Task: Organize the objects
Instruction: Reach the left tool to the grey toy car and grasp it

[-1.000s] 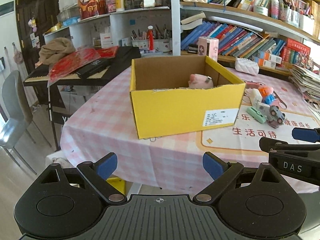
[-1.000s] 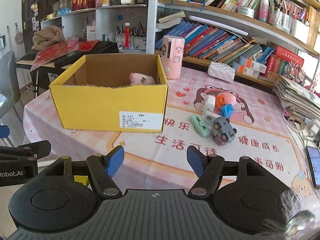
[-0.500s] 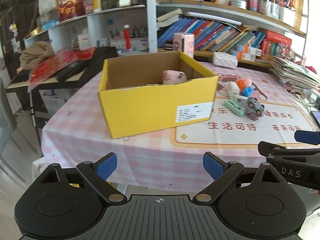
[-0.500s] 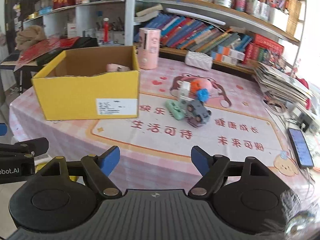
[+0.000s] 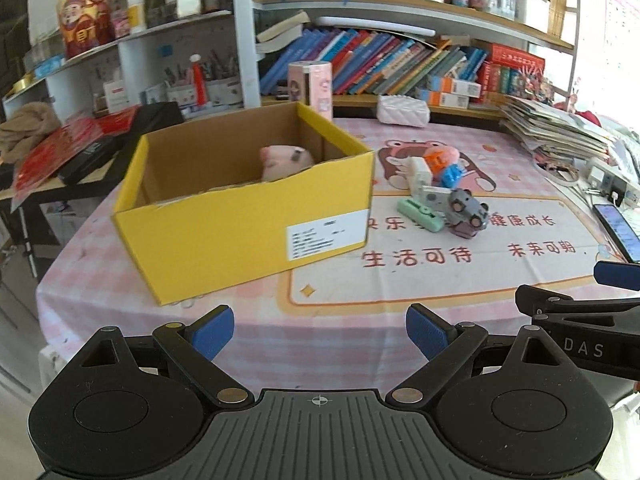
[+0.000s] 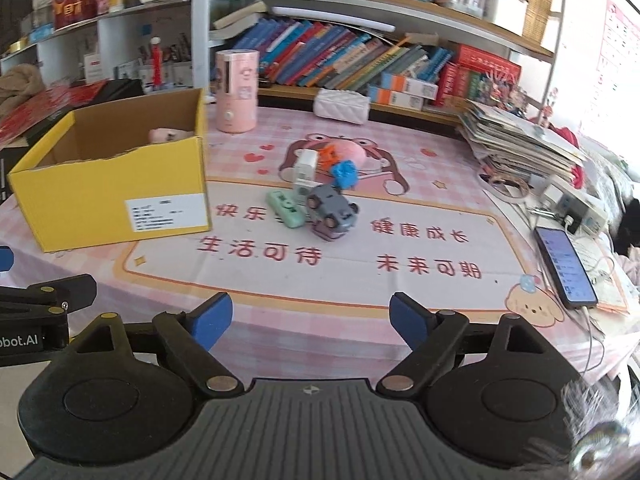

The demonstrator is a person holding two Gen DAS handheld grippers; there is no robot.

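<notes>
right of the box (image 6: 108, 196), left toys (image 6: 316, 204) loose for boxing; right gripper (image 6: 310, 318) just widening, empty; left gripper (image 5: 320, 332) wide, empty.

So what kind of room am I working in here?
Most likely a home study or family room, not a lab: crowded bookshelves behind a table with a pink cartoon tablecloth, small toys beside a yellow cardboard box, and a charging phone.
</notes>
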